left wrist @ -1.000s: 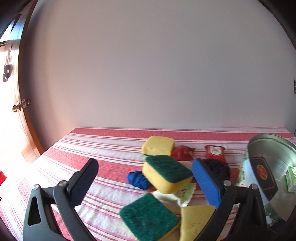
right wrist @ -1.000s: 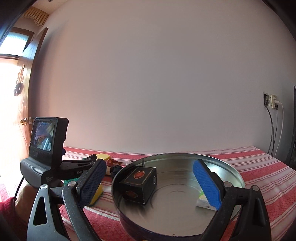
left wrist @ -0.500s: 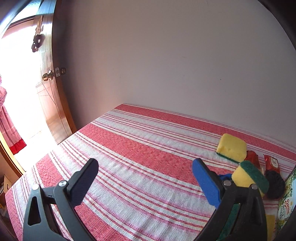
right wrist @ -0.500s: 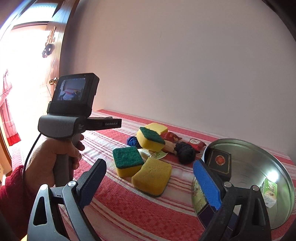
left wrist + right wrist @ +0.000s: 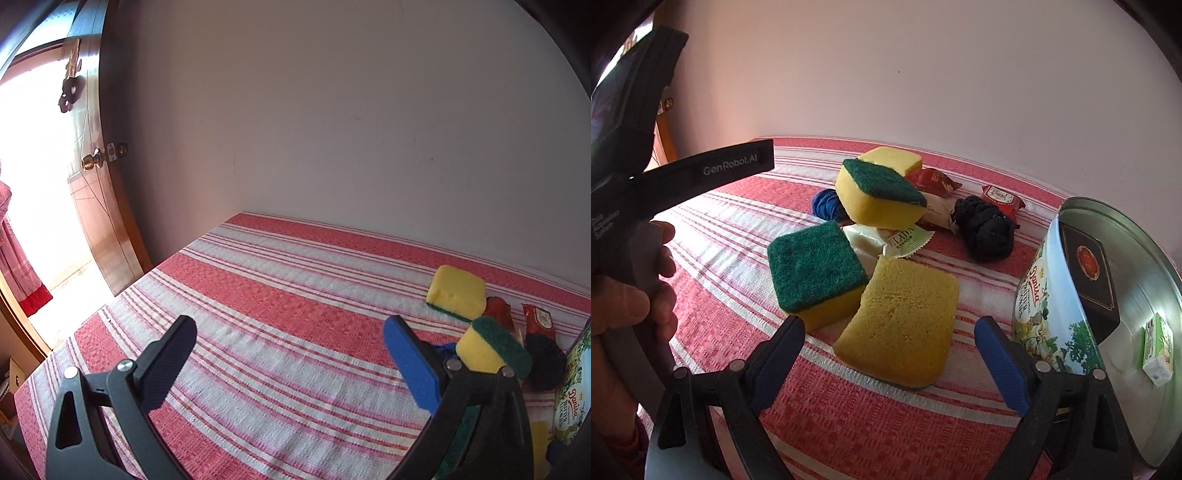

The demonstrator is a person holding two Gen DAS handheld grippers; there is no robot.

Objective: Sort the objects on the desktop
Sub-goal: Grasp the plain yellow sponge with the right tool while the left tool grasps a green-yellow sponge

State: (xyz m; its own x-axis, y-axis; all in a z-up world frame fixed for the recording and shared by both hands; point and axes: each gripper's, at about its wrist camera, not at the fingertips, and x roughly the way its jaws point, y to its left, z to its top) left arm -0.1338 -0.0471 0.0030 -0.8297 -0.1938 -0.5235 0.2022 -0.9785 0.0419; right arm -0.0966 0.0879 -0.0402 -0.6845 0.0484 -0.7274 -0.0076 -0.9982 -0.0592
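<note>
A heap of things was seen on a red-and-white striped cloth, much of it hidden. Of the blue bundle only a part showed behind a sponge that was propped tilted on the pile, green side up. A pale sachet was half buried beneath it, its print only partly readable. The far sponge was mostly covered. A black bundle lay at three o'clock of the pile, with red wrappers behind it. The round tin was cut off at the right edge; a dark box leaned inside it, and a small green packet lay on its floor.

The nearest sponge lay flat, yellow side up, its long axis running from six toward twelve o'clock, touching another green-topped sponge at nine o'clock.

The right gripper was held spread, closing slightly, with the yellow sponge just ahead of its pads and not touched. The left gripper was spread wide over bare cloth, empty.
</note>
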